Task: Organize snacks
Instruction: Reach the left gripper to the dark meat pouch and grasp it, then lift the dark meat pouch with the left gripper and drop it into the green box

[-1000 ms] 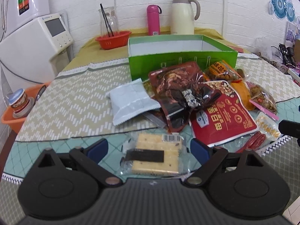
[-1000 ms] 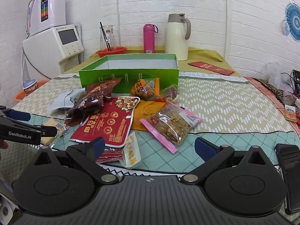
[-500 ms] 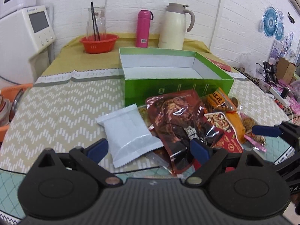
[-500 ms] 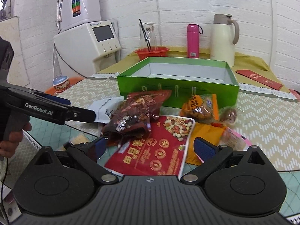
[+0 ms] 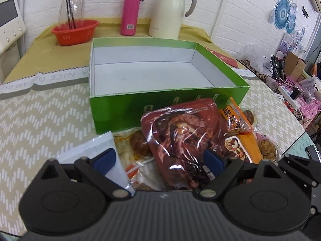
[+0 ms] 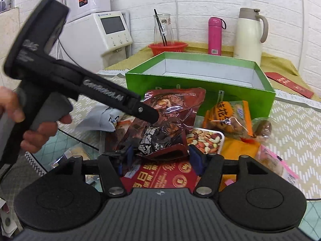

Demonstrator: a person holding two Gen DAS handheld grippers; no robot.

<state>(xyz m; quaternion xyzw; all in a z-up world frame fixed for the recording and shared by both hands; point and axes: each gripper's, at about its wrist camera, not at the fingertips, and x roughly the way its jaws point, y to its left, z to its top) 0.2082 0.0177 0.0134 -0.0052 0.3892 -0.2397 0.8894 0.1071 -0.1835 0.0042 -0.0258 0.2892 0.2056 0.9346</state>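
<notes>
An open green box (image 5: 140,104) (image 6: 200,86) with a white, empty inside stands on the table. In front of it lies a heap of snacks. A dark red-brown meat pack (image 5: 180,138) (image 6: 168,116) lies on top. My left gripper (image 5: 158,158) is open, its jaws either side of that pack's near end. My right gripper (image 6: 160,154) has narrowed around the same pack's crumpled near end; its blue pads (image 6: 195,159) touch it. The left gripper's fingers (image 6: 144,112) reach over the pack in the right wrist view.
A white pouch (image 5: 100,150), an orange pack (image 6: 226,114), a nut pack (image 6: 204,138) and a red pack (image 6: 166,176) lie around. An orange bowl (image 5: 75,32), a pink flask (image 5: 130,12) and a cream jug (image 5: 170,10) stand behind the box.
Both grippers moved forward to the meat pack. The right gripper's jaws have narrowed onto its near end. The left gripper swung in over the heap.
</notes>
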